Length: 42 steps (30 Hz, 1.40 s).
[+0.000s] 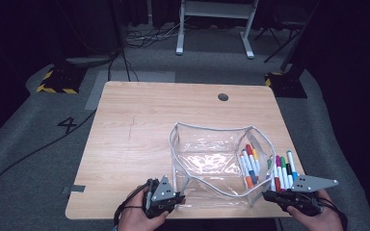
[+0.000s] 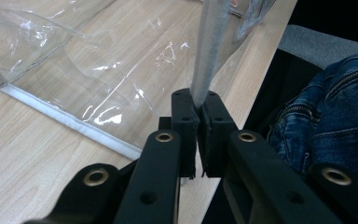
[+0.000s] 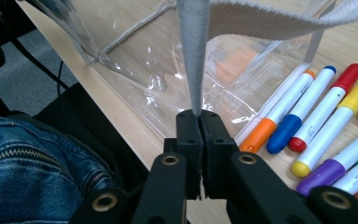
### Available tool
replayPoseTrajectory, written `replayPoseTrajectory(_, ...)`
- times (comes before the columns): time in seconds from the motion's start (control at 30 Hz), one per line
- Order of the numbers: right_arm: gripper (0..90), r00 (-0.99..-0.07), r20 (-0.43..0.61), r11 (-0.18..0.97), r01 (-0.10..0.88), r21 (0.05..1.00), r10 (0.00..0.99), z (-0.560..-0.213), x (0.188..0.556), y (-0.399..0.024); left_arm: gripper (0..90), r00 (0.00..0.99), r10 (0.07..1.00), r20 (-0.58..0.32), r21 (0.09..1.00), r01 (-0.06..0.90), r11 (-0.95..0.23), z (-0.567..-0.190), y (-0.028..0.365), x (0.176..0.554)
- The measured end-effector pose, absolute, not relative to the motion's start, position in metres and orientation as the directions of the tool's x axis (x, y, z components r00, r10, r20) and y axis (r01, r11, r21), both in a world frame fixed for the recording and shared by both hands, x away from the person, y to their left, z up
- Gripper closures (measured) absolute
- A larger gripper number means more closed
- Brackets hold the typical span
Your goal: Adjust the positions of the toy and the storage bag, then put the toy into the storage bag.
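A clear plastic pouch with grey fabric trim stands open on the wooden table. My left gripper is at the pouch's near left corner. In the left gripper view, this gripper is shut on the grey trim strip. At the near right corner my right gripper is shut the same way. In the right gripper view, that gripper pinches the trim. Several coloured markers lie in the pouch's right end. More markers lie beside it, and up close these markers are right of my jaws.
The table's near edge runs just under both hands. The person's jeans are close below it. A round cable hole sits at the far right of the tabletop. Bare wood lies left of and beyond the pouch.
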State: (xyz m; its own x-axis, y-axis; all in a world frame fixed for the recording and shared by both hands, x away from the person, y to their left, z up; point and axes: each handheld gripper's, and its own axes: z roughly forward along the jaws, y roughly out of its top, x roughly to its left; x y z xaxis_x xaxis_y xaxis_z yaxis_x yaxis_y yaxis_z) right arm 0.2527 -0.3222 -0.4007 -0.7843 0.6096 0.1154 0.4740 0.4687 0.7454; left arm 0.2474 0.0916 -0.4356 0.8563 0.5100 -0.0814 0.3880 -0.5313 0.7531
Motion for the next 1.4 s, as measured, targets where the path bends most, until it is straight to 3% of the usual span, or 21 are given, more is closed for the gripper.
replayPoseTrajectory(0.17, 73.1, -0.785, 0.131, 0.447, 0.472, 0.760, 0.605, -0.396, 0.253, -0.326, 62.9, 0.847, 0.525, -0.082, 0.743, 0.403, -0.534, -0.435, 0.099, 0.249)
replayPoseTrajectory(0.23, 66.4, -0.779, 0.136, 0.439, 0.478, 0.761, 0.612, -0.393, 0.255, -0.332, 58.5, 0.841, 0.532, -0.097, 0.747, 0.415, -0.520, -0.432, 0.107, 0.251)
replayPoseTrajectory(0.47, 58.5, -0.755, 0.118, 0.435, 0.489, 0.756, 0.645, -0.390, 0.257, -0.349, 45.9, 0.843, 0.533, -0.074, 0.742, 0.404, -0.535, -0.426, 0.121, 0.258)
replayPoseTrajectory(0.9, 54.8, -0.619, 0.088, 0.337, 0.534, 0.776, 0.780, -0.393, 0.286, -0.397, 37.6, 0.790, 0.613, -0.023, 0.759, 0.413, -0.504, -0.433, 0.148, 0.293)
replayPoseTrajectory(1.3, 53.3, -0.501, 0.065, 0.291, 0.599, 0.746, 0.863, -0.420, 0.312, -0.430, 33.5, 0.687, 0.726, 0.045, 0.726, 0.476, -0.496, -0.480, 0.171, 0.327)
replayPoseTrajectory(1.4, 53.4, -0.482, 0.053, 0.294, 0.615, 0.732, 0.874, -0.427, 0.316, -0.433, 33.0, 0.669, 0.743, 0.024, 0.726, 0.499, -0.473, -0.490, 0.171, 0.331)
